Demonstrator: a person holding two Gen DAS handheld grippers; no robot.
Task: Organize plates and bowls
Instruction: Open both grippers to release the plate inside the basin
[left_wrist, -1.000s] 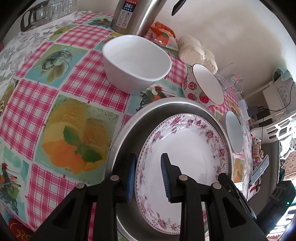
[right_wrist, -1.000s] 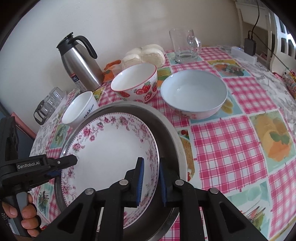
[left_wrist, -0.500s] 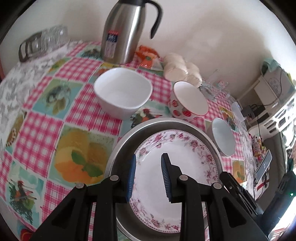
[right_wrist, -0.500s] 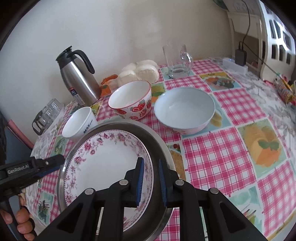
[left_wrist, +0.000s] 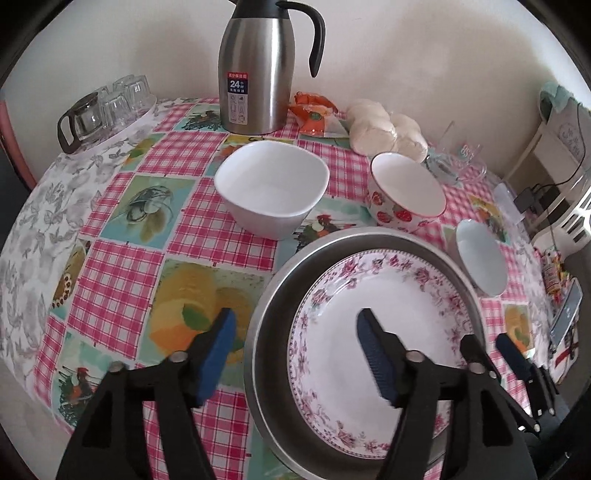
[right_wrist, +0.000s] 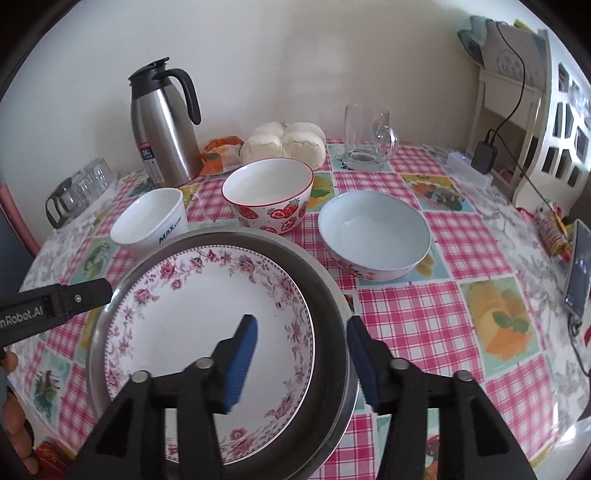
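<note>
A: Item: floral plate (left_wrist: 380, 325). Where did we leave it?

B: Nested in the steel pan (right_wrist: 328, 295) on the table. A second earlier we pinched both rims; left gripper (left_wrist: 295, 354) and right gripper (right_wrist: 303, 358) were opening, nothing gripped. Bowls remained unstacked.

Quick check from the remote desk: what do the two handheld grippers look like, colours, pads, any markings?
Both match: the left gripper and right gripper have matte black plastic linkage arms joined by round silver rivets, each finger tipped with a blue ribbed pad. Seen from the right wrist camera, the left gripper's black side bar carries white lettering ending "nRobot.AI". No cables or sleeves are visible.
</note>
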